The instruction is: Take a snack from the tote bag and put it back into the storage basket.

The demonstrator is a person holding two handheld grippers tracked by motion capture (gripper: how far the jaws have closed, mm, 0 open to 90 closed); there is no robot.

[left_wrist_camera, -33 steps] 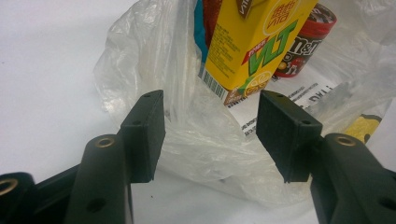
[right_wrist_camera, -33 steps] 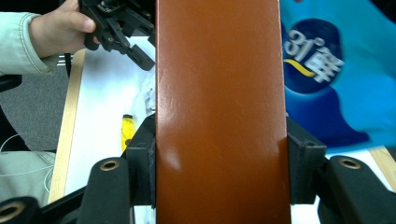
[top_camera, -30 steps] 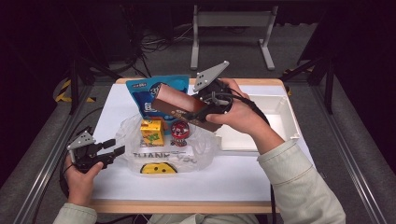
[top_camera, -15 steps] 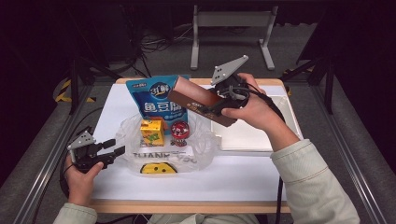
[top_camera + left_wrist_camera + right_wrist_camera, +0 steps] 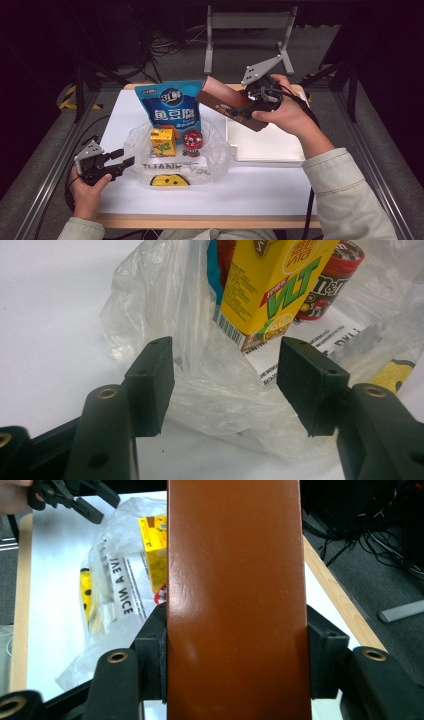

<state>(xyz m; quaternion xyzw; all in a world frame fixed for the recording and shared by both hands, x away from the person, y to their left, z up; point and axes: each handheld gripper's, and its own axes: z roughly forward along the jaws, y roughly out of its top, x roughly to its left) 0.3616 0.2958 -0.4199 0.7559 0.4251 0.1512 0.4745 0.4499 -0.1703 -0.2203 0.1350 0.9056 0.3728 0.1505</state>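
The white surface (image 5: 280, 185) carries a clear plastic bag (image 5: 215, 155) at centre frame, with a blue pouch (image 5: 170, 107), a yellow juice carton (image 5: 163, 141) and a red candy tub (image 5: 192, 140) standing in or at its mouth. The brown box (image 5: 231, 102) is in the air at upper centre, above and right of the bag, tilted, clamped between the right tongs (image 5: 250, 102). It looks partway through its move, not yet set down. The left tongs (image 5: 127, 161), at lower left, gape apart just beside the bag's edge, holding nothing.
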